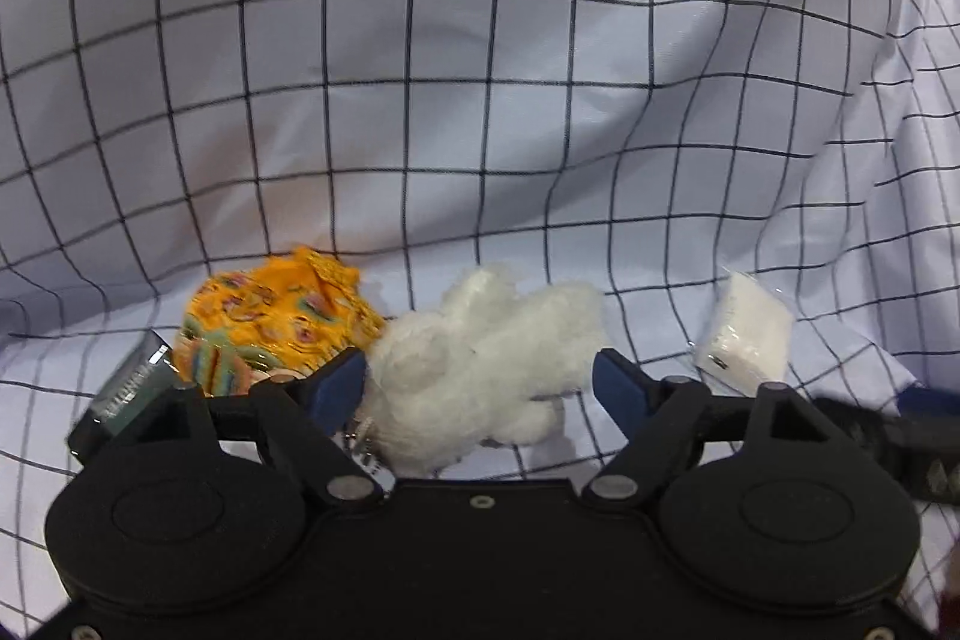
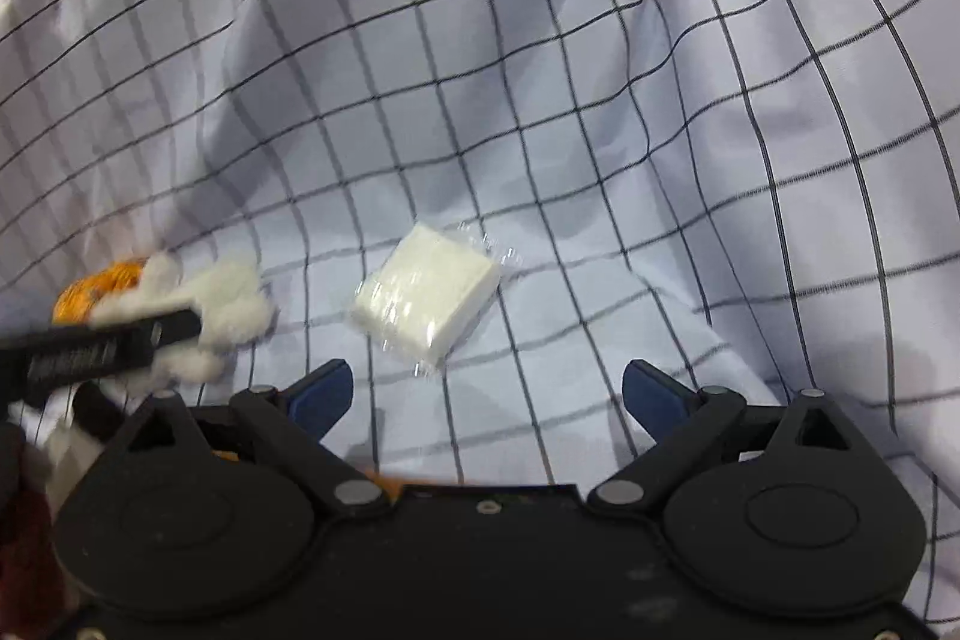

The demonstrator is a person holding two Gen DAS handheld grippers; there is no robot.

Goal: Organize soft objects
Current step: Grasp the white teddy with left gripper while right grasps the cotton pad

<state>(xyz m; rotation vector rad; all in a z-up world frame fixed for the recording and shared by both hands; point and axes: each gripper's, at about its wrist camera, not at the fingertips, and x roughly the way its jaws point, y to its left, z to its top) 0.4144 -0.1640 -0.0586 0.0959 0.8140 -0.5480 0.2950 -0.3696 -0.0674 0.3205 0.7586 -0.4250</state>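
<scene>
Both hand-held grippers hover with jaws spread wide and empty over a grid-checked white cloth [image 1: 480, 70], sorting apparently barely begun. The left gripper [image 1: 480, 382] brackets one white plush toy [image 1: 480, 370], its left pad touching the fur; one orange snack packet [image 1: 276, 328] lies just beside, one dark box [image 1: 129, 394] beyond. One wrapped white tissue pack [image 2: 429, 295] lies ahead of the right gripper [image 2: 486, 394], untouched

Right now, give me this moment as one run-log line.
left hand-held gripper: open, straddling white plush toy | right hand-held gripper: open, facing wrapped tissue pack | orange packet: beside plush
</scene>
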